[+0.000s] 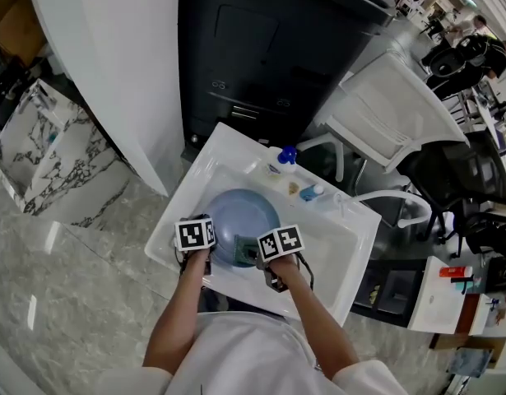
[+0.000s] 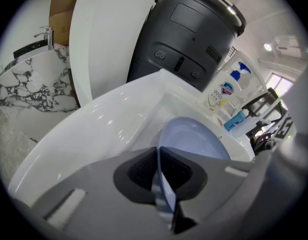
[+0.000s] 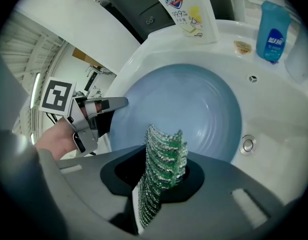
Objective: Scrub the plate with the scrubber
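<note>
Where we stand: over a white sink (image 1: pixel 185 206), with both our forearms reaching down to it in the head view.
Plate (image 3: pixel 194 104): pale blue and round, it sits in the basin with its hollow face turned up toward us and fills much of the basin.
Left gripper (image 2: pixel 159 171): we have its jaws closed on the plate's rim, the thin edge pinched between the two dark pads. In the head view this grip sits on the plate's near left edge.
Right gripper (image 3: pixel 161 176): we have its jaws clamped on the scrubber, at the plate's near edge and just beside the left gripper.
Scrubber (image 3: pixel 166 151): a green, glinting mesh pad, folded and standing upright out of the jaws. Its top lies over the near part of the plate, and we cannot tell whether it touches the surface.
Left hand (image 3: pixel 53 139): it is wrapped round the left gripper's handle below the marker cube.
Back ledge: a white soap bottle (image 3: pixel 186 9) and a small blue bottle (image 3: pixel 273 31) stand near each other, apart from the plate.
Basin wall: a round metal fitting (image 3: pixel 248 144) shows to the right of the plate.
Around us: a dark cabinet (image 1: pixel 269 48) stands behind the sink, a white chair (image 1: pixel 392 109) to its right, and grey marbled floor (image 1: pixel 71 286) to the left.
</note>
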`<action>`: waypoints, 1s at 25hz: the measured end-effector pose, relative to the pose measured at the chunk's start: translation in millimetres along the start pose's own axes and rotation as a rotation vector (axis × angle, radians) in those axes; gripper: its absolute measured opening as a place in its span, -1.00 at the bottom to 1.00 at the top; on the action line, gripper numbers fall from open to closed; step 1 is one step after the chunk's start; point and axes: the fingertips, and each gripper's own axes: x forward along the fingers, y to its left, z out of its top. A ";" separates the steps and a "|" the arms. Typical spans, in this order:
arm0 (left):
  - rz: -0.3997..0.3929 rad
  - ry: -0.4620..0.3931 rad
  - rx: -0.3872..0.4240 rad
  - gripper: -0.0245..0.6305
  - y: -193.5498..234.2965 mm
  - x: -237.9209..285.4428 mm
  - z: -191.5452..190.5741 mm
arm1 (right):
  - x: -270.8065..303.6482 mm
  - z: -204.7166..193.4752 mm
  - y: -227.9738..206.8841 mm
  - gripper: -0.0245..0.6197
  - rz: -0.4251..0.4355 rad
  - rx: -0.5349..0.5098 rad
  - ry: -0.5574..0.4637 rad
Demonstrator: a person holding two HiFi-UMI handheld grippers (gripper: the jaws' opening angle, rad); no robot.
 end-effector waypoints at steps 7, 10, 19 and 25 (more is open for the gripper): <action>0.006 -0.002 0.009 -0.71 0.5 -0.2 -0.9 | 13.3 4.3 15.5 -0.75 0.057 0.038 0.004; 0.007 -0.004 0.013 -0.71 -1.0 -0.5 1.0 | 15.5 8.4 18.1 -0.75 0.082 0.063 0.000; 0.012 -0.001 0.017 -0.71 1.6 0.1 -1.3 | 29.8 16.5 31.3 -0.75 0.133 0.094 0.016; 0.010 0.004 0.022 -0.71 1.8 2.3 -2.8 | 39.4 23.8 38.0 -0.75 0.151 0.095 0.032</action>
